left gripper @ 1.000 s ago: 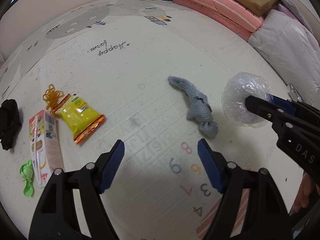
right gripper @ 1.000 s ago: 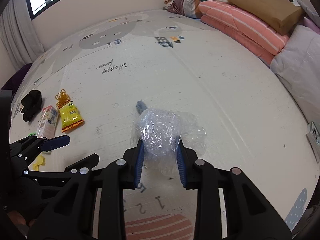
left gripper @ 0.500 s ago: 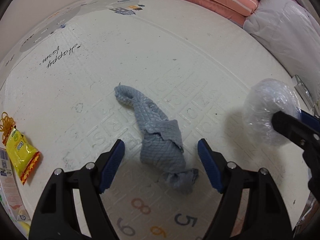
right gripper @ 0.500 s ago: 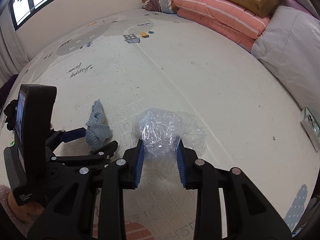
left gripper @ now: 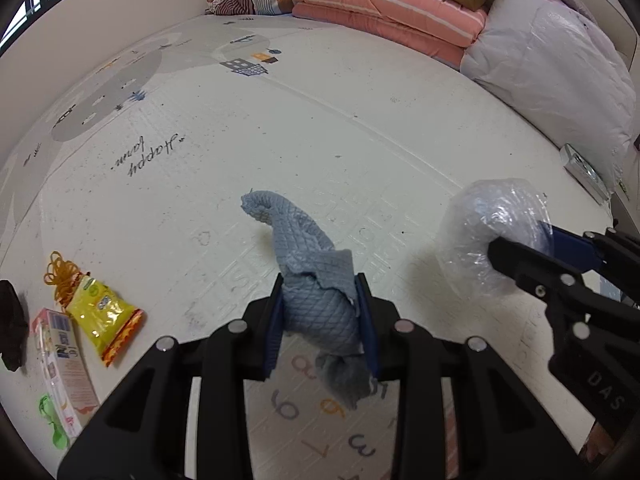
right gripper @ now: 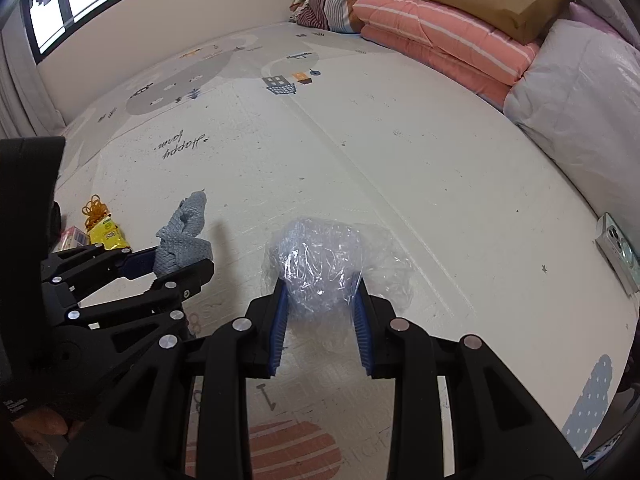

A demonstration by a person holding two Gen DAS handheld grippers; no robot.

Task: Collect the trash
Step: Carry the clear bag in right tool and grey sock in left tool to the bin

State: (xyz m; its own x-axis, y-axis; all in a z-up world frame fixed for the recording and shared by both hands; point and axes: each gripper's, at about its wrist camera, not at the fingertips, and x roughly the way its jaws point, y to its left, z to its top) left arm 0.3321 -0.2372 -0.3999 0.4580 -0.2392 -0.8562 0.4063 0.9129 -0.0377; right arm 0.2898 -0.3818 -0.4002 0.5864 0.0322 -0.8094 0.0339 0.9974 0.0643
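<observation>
My left gripper (left gripper: 320,292) is shut on a crumpled grey-blue cloth (left gripper: 316,280) and holds it above the white play mat; it also shows in the right wrist view (right gripper: 182,232). My right gripper (right gripper: 320,300) is shut on a ball of clear crinkled plastic (right gripper: 320,264), also in the left wrist view (left gripper: 488,232) at the right. A yellow snack packet (left gripper: 102,316), an orange rubber-band bundle (left gripper: 62,274), a small carton (left gripper: 60,364), a green scrap (left gripper: 50,420) and a black cloth (left gripper: 12,332) lie on the mat at the left.
Folded pink striped bedding (left gripper: 384,4) and a white quilt (left gripper: 560,80) line the far right side. A phone (right gripper: 618,248) lies on the mat by the quilt. A wall and window (right gripper: 80,0) are at the back.
My left gripper came over the grey-blue cloth, shut on it and lifted it off the mat. My right gripper kept hold of the plastic ball.
</observation>
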